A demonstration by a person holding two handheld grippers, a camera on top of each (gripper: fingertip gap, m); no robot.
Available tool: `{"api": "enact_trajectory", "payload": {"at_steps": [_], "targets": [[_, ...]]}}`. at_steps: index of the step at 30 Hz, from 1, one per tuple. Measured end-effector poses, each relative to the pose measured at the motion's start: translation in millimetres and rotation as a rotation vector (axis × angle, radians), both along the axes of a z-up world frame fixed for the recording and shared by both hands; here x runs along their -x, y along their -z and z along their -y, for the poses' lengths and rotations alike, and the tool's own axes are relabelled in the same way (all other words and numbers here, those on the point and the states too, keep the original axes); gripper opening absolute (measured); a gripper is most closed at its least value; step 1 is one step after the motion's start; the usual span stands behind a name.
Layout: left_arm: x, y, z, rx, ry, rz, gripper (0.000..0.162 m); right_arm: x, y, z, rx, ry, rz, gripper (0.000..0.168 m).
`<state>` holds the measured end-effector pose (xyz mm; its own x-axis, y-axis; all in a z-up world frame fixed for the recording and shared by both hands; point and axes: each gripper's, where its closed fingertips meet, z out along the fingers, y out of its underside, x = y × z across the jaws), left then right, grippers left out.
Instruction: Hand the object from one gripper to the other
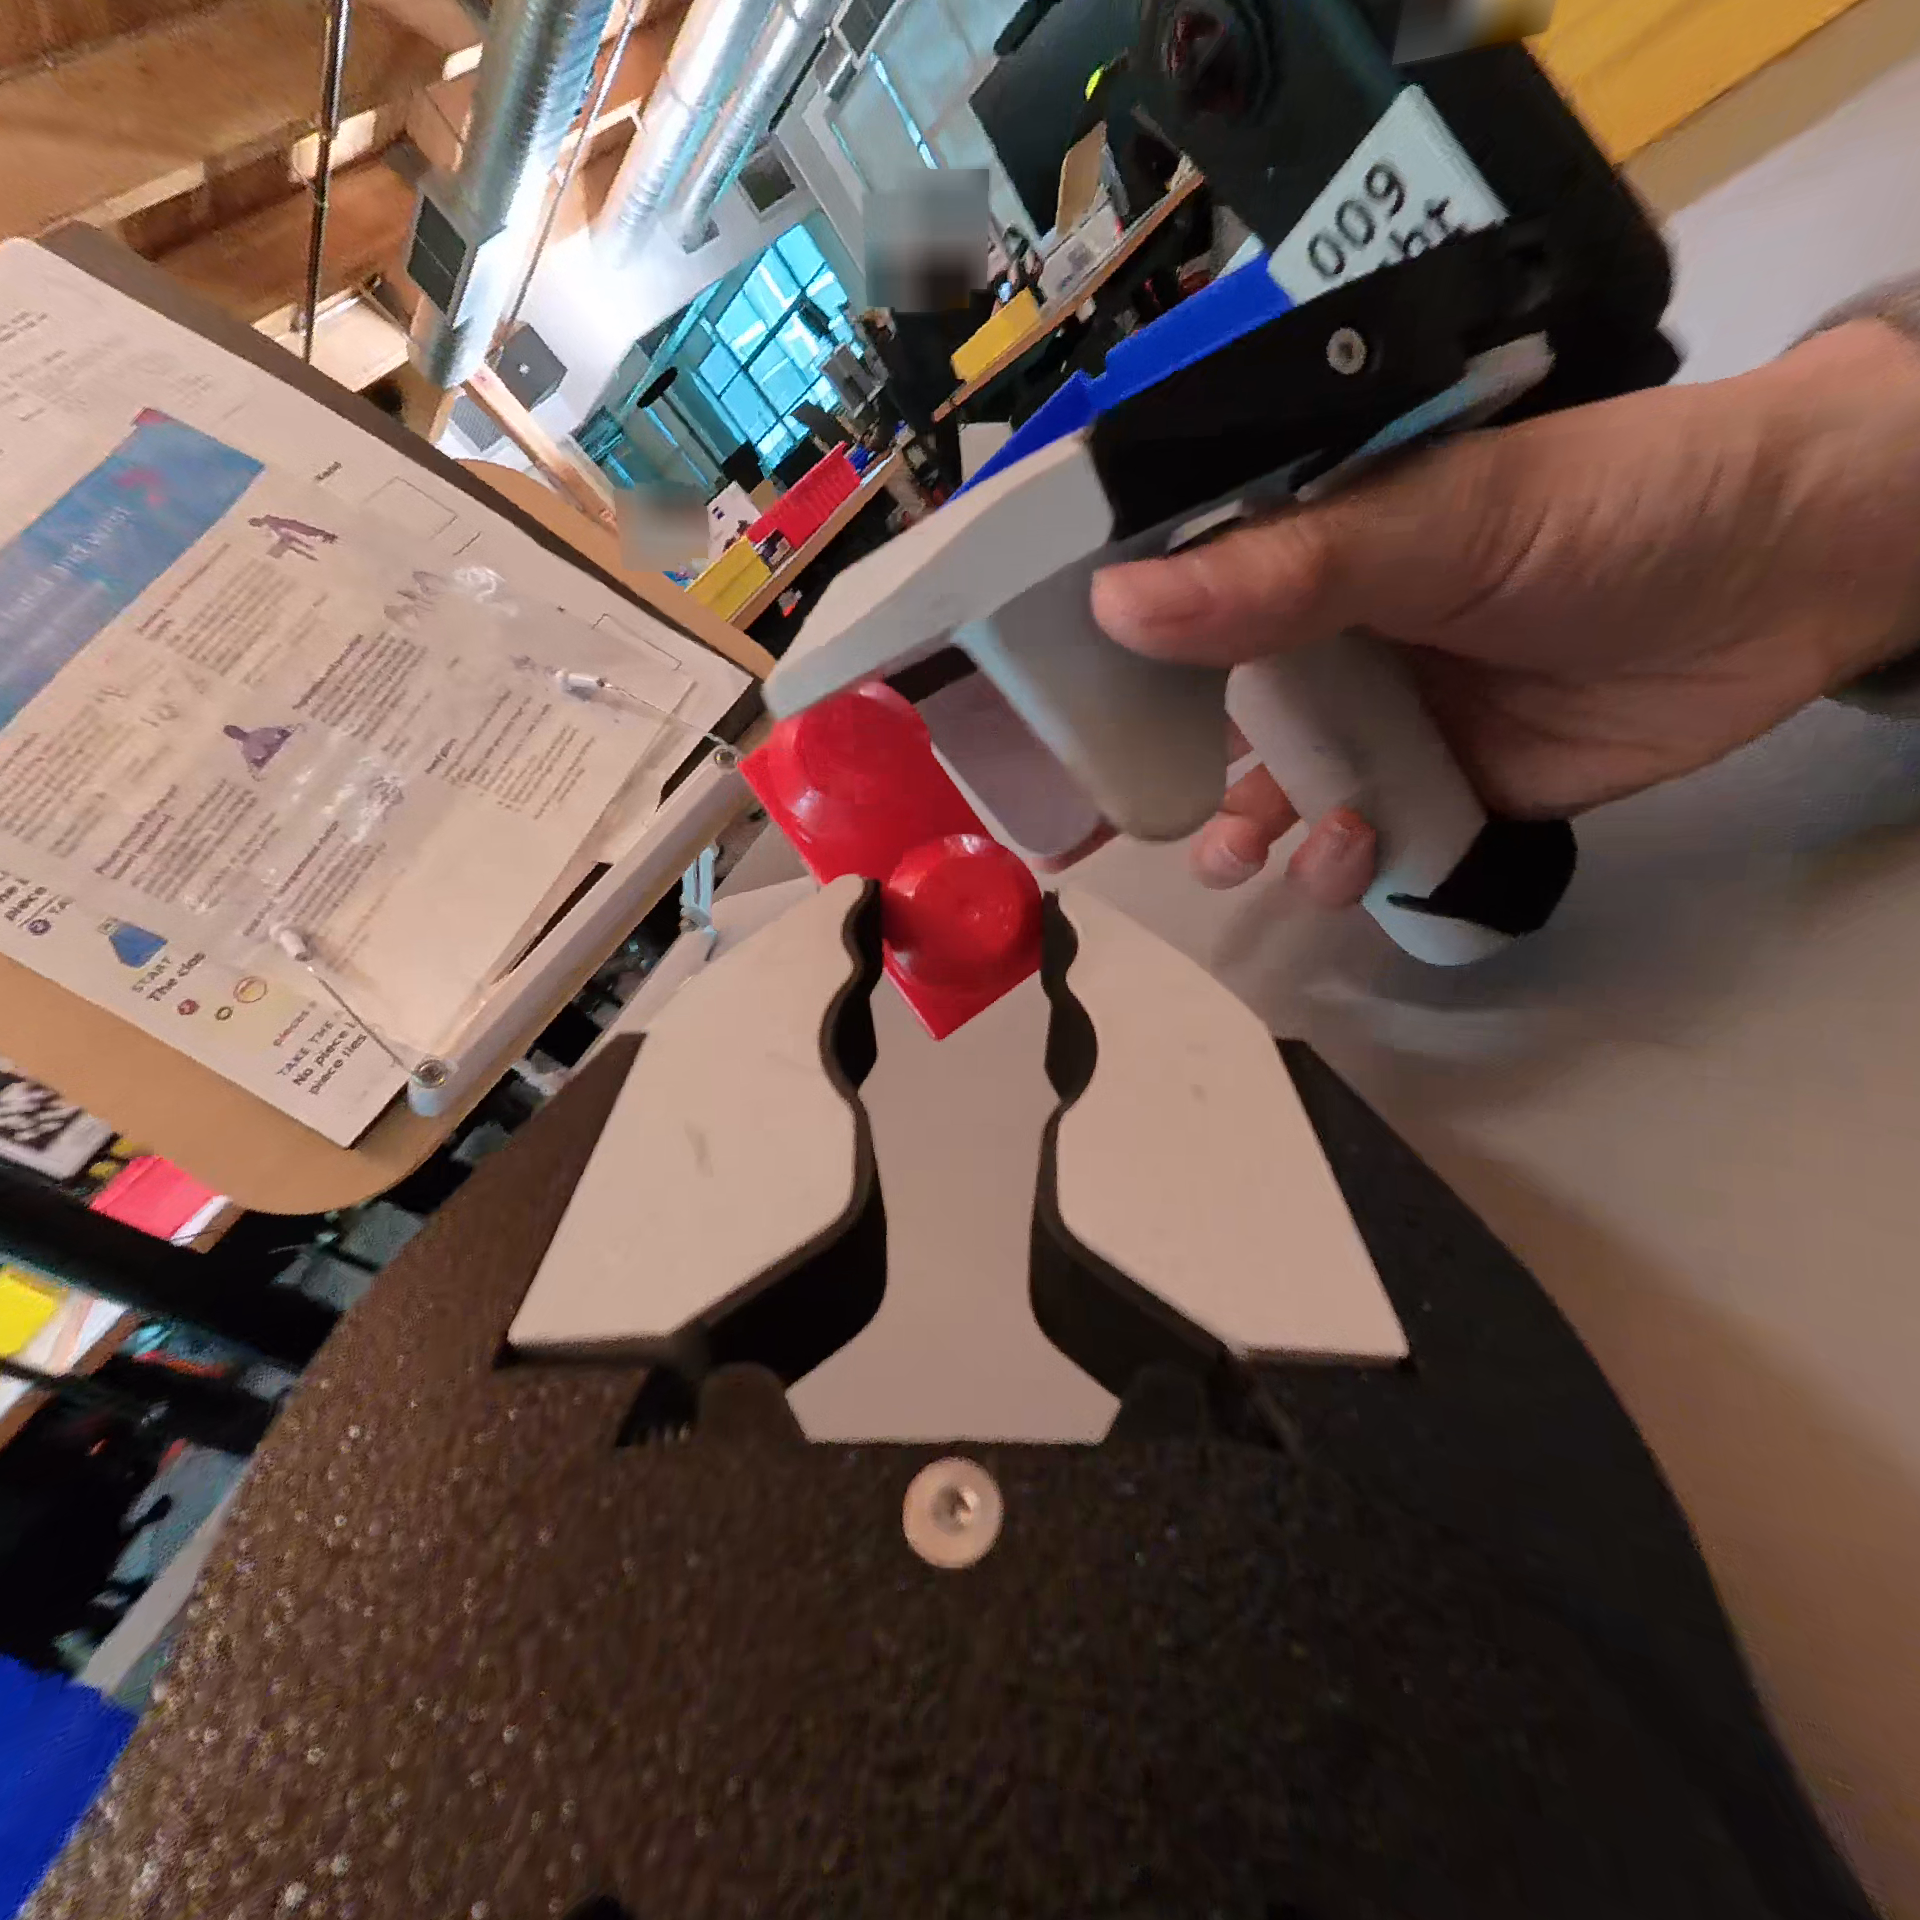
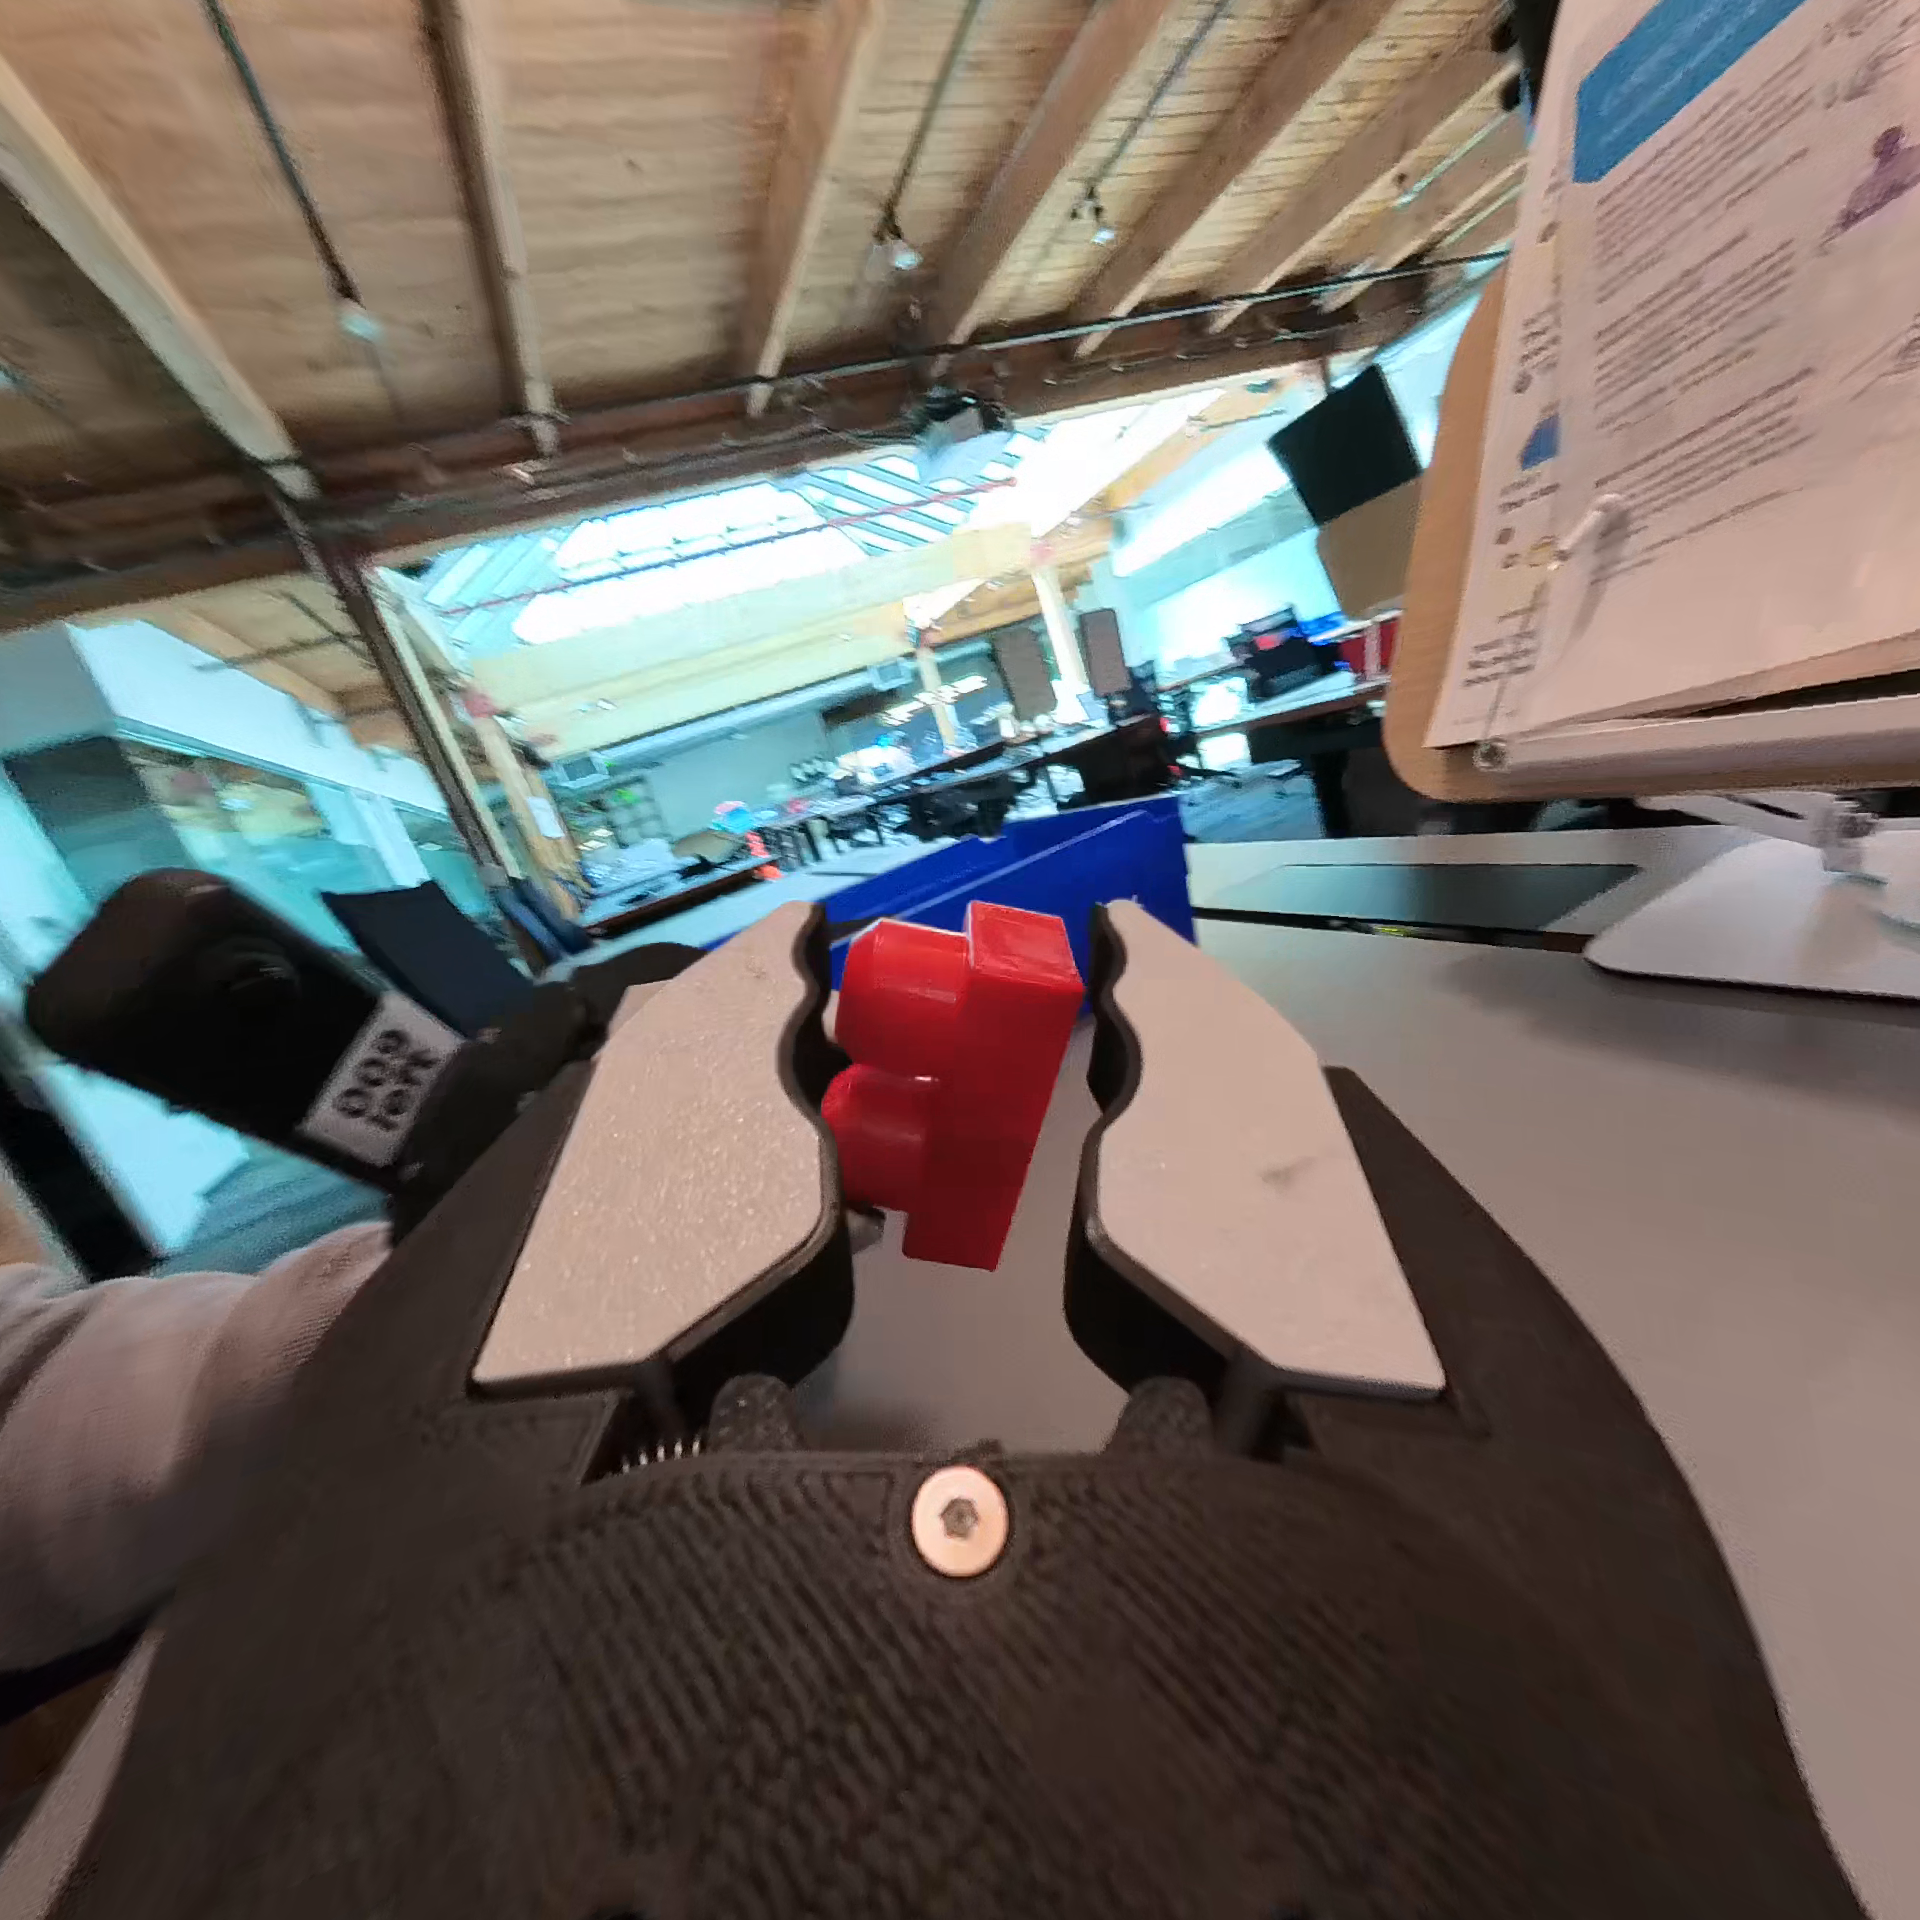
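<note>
The left gripper (image 1: 956,935) has its jaws narrowed onto the near end of a red two-stud toy brick (image 1: 899,847), gripping it in mid-air above the pale table (image 1: 1558,1195). The brick's long axis runs away from the left gripper, studs facing its camera, offering the far end. There the right gripper (image 2: 956,966) straddles it, jaws apart with gaps showing, apparently not yet clamped.

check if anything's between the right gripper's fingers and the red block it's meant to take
Nothing visible is in the way. The red block sits between the right gripper's spread fingers, with open gaps on both sides. The left gripper holds the block's other end, clear of that gap.
</note>
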<state>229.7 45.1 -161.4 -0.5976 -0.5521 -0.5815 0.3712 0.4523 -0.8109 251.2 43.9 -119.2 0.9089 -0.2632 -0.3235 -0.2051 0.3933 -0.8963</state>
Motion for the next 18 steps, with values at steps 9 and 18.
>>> {"api": "enact_trajectory", "payload": {"at_steps": [9,18], "targets": [[53.8,-39.1,-14.0,0.543,0.739,-0.479,0.028,36.7,-19.5,5.2,-0.188,-0.533,-0.144,0.073],[96.0,-45.7,-6.5,0.628,1.121,-0.704,0.028,98.3,-23.3,-3.2,-0.146,-0.684,0.165,0.074]]}}
